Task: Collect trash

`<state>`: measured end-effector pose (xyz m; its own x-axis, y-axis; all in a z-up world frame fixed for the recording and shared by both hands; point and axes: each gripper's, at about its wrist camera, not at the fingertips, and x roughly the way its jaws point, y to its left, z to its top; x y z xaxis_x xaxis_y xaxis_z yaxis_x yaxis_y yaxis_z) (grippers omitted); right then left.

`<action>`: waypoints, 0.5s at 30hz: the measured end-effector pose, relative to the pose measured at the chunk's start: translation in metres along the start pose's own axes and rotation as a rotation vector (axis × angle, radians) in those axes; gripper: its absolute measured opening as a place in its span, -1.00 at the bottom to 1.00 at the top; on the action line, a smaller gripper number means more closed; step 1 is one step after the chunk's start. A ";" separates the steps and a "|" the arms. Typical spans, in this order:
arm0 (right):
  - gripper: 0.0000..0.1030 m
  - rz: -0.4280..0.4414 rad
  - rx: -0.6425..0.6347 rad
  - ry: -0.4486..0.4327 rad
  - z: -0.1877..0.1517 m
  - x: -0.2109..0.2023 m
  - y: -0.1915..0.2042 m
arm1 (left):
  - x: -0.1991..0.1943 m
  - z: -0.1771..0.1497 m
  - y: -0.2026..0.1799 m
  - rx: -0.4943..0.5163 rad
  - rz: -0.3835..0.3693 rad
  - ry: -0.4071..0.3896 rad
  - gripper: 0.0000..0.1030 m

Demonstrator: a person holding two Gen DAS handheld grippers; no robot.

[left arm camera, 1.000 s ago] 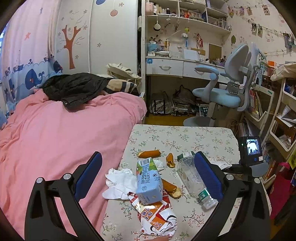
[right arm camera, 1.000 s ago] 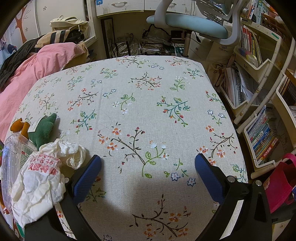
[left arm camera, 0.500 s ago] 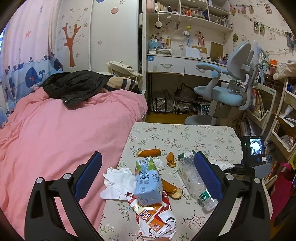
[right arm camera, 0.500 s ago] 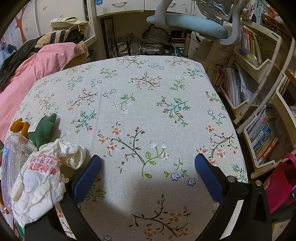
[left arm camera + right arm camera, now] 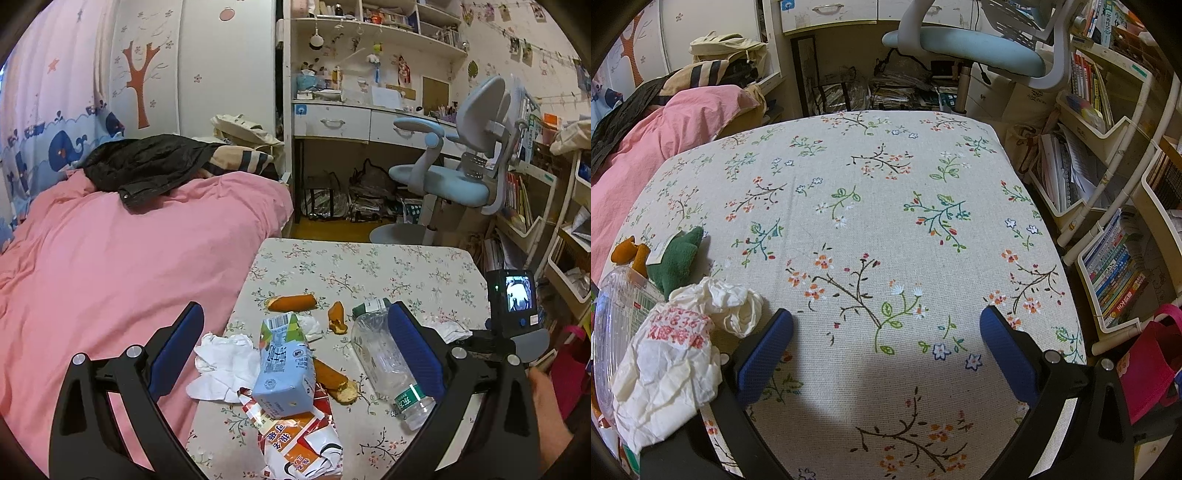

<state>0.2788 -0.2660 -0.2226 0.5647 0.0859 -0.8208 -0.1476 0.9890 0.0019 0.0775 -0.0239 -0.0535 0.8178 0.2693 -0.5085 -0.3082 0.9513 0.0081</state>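
Since the trash lies heaped at the near edge of the worktop (image 5: 388,266), your left gripper (image 5: 295,354) already frames most of it: the blue milk carton (image 5: 286,373) sits between the jaws, leaning on the torn orange snack wrapper (image 5: 299,439) just below it. A crumpled white tissue (image 5: 225,362) lies inside the left jaw, and the clear plastic bottle (image 5: 388,365) lies against the inner face of the right jaw, partly hidden by it. Bread scraps (image 5: 291,302) sit farther out, beyond the jaw tips. Those jaws stand wide and hold nothing, which suits a hover above the heap before you pick a piece; judging by how it stands up between them, the carton looks the easiest first grab.

Your right gripper (image 5: 886,350) is also spread wide and empty, with only bare flowered cloth between its jaws. A crumpled paper wrapper (image 5: 668,365) lies just outside its left jaw, beside a green cloth scrap (image 5: 677,258).

Compared with a second ago, the left view has tilted up a little, so the heap sits slightly lower between the jaws; nothing on the worktop has shifted, and the right view is unchanged.
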 end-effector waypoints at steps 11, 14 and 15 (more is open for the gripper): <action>0.88 -0.018 -0.059 0.004 -0.012 -0.037 -0.003 | 0.002 0.000 -0.004 0.014 -0.001 -0.001 0.88; 0.88 -0.027 -0.080 -0.121 -0.015 -0.085 -0.001 | -0.002 0.000 -0.002 0.004 -0.006 -0.005 0.88; 0.88 -0.026 -0.079 -0.160 -0.016 -0.099 -0.001 | -0.003 -0.001 -0.002 0.002 -0.007 -0.006 0.88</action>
<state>0.2100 -0.2769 -0.1502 0.6904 0.0851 -0.7184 -0.1916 0.9791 -0.0681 0.0752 -0.0267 -0.0523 0.8230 0.2635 -0.5031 -0.3012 0.9535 0.0067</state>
